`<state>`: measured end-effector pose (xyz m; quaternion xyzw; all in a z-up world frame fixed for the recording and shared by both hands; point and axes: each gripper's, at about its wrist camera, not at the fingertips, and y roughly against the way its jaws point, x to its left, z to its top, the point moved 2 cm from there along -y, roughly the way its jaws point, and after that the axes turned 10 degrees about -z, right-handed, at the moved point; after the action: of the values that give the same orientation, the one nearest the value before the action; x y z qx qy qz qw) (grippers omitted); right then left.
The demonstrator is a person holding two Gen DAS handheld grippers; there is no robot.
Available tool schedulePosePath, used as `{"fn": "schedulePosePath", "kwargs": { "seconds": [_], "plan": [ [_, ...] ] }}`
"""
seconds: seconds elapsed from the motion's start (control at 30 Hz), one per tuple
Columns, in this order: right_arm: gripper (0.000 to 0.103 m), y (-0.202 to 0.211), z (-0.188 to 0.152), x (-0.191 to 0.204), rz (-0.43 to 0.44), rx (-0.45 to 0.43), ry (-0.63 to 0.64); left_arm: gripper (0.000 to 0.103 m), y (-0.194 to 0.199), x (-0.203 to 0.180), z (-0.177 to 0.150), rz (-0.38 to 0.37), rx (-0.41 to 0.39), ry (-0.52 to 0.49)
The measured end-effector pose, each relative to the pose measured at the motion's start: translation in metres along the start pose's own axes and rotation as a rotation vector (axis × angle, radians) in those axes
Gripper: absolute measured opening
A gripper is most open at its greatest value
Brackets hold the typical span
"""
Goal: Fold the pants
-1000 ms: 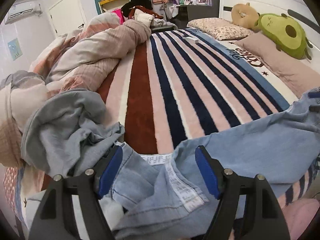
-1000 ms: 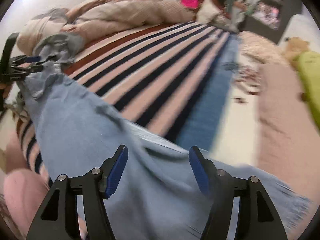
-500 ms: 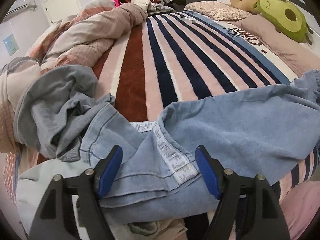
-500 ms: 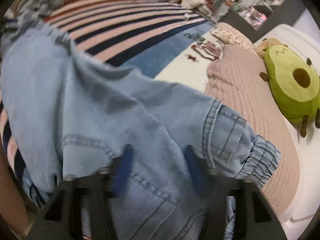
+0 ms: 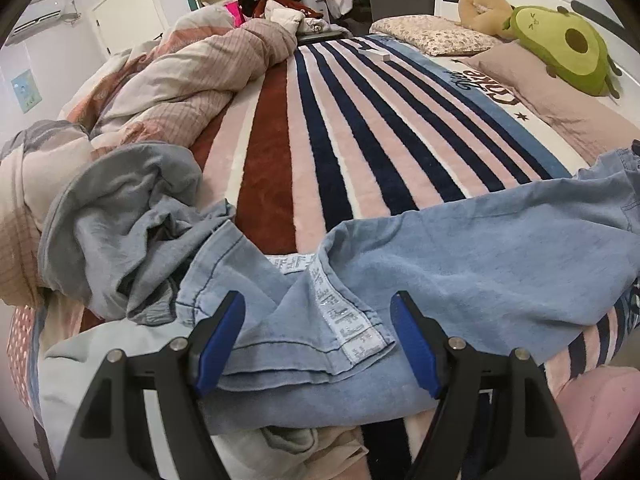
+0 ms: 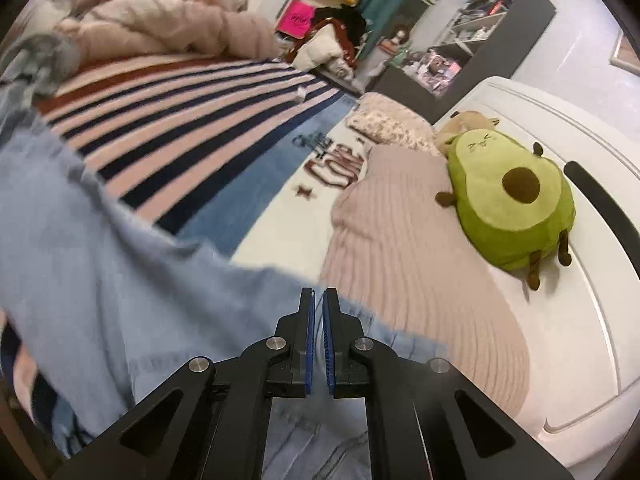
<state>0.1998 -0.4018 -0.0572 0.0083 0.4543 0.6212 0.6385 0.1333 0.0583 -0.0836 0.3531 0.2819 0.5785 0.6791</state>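
Observation:
Light blue denim pants [image 5: 460, 264] lie across the near edge of the striped bed, waistband with its white label at my left gripper, legs stretching right. My left gripper [image 5: 320, 340] is open, its blue pads either side of the waistband, just above it. In the right wrist view the pants [image 6: 100, 280] spread left and under my right gripper [image 6: 318, 336]. Its jaws are nearly together over the leg end. I cannot tell whether denim is pinched between them.
A striped blanket [image 5: 360, 128] covers the bed. A crumpled grey garment [image 5: 120, 232] lies left of the waistband, a bunched duvet [image 5: 192, 76] behind it. Pink pillow [image 6: 408, 240] and avocado plush [image 6: 516, 204] lie near the headboard. Cluttered shelves stand beyond.
The pants have been laid flatter across the bed. My right gripper has closed from wide open and swung toward the pillow end. My left gripper stays open over the waistband.

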Motion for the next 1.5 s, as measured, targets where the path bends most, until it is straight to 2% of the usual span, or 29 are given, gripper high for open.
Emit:
{"fn": "schedulePosePath", "kwargs": {
  "seconds": [0.1,0.2,0.23,0.4,0.47,0.5,0.53,0.57,0.63,0.8,0.87,0.93,0.97,1.03,1.13,1.2,1.23,1.27,1.5],
  "plan": [
    [0.001,-0.012,0.006,0.013,0.117,0.044,0.067,0.072,0.003,0.003,-0.003,-0.007,0.002,0.002],
    [0.041,-0.028,-0.001,0.027,0.190,0.100,0.100,0.072,0.001,0.005,-0.006,-0.025,0.003,0.022],
    [0.042,-0.033,-0.003,0.031,0.196,0.106,0.121,0.072,-0.001,0.005,-0.006,-0.028,0.003,0.021],
    [0.042,-0.038,-0.021,0.039,0.276,0.148,0.146,0.072,-0.005,-0.001,-0.004,-0.033,0.011,0.002],
    [0.039,-0.035,-0.026,0.040,0.253,0.152,0.161,0.072,-0.007,-0.003,-0.003,-0.040,0.012,-0.008],
    [0.027,-0.034,-0.028,0.043,0.244,0.160,0.173,0.072,-0.007,-0.003,-0.002,-0.042,0.009,-0.011],
    [0.001,-0.034,-0.031,0.047,0.229,0.177,0.199,0.072,-0.007,-0.005,-0.003,-0.042,0.013,-0.018],
    [0.002,-0.034,-0.035,0.050,0.202,0.189,0.217,0.072,-0.007,-0.006,-0.004,-0.043,0.019,-0.026],
    [0.001,-0.028,-0.033,0.050,0.139,0.141,0.205,0.072,-0.007,-0.008,-0.006,-0.041,0.032,-0.050],
    [0.001,-0.019,-0.016,0.025,0.076,0.063,0.025,0.074,-0.010,-0.014,-0.010,-0.028,0.067,-0.114],
    [0.002,-0.024,-0.013,0.027,0.074,0.076,0.026,0.074,-0.015,-0.018,-0.012,-0.011,0.091,-0.152],
    [0.007,-0.031,-0.014,0.030,0.079,0.093,0.008,0.075,-0.022,-0.021,-0.015,0.021,0.114,-0.193],
    [0.007,-0.036,-0.014,0.029,0.094,0.096,-0.020,0.074,-0.027,-0.022,-0.016,0.043,0.126,-0.212],
    [0.016,-0.038,-0.012,0.026,0.112,0.087,-0.072,0.075,-0.038,-0.025,-0.017,0.084,0.155,-0.258],
    [0.018,-0.039,-0.012,0.021,0.146,0.080,-0.155,0.074,-0.053,-0.027,-0.018,0.127,0.203,-0.322],
    [0.018,-0.041,-0.011,0.021,0.158,0.081,-0.172,0.058,-0.057,-0.026,-0.016,0.148,0.216,-0.343],
    [0.018,-0.041,-0.011,0.020,0.160,0.079,-0.177,0.030,-0.059,-0.024,-0.013,0.158,0.224,-0.344],
    [0.018,-0.041,-0.012,0.018,0.164,0.077,-0.182,0.017,-0.059,-0.019,-0.008,0.188,0.223,-0.337],
    [0.018,-0.033,-0.015,0.011,0.190,0.062,-0.232,0.016,-0.047,0.020,0.030,0.249,0.141,-0.236]
  ]
}}
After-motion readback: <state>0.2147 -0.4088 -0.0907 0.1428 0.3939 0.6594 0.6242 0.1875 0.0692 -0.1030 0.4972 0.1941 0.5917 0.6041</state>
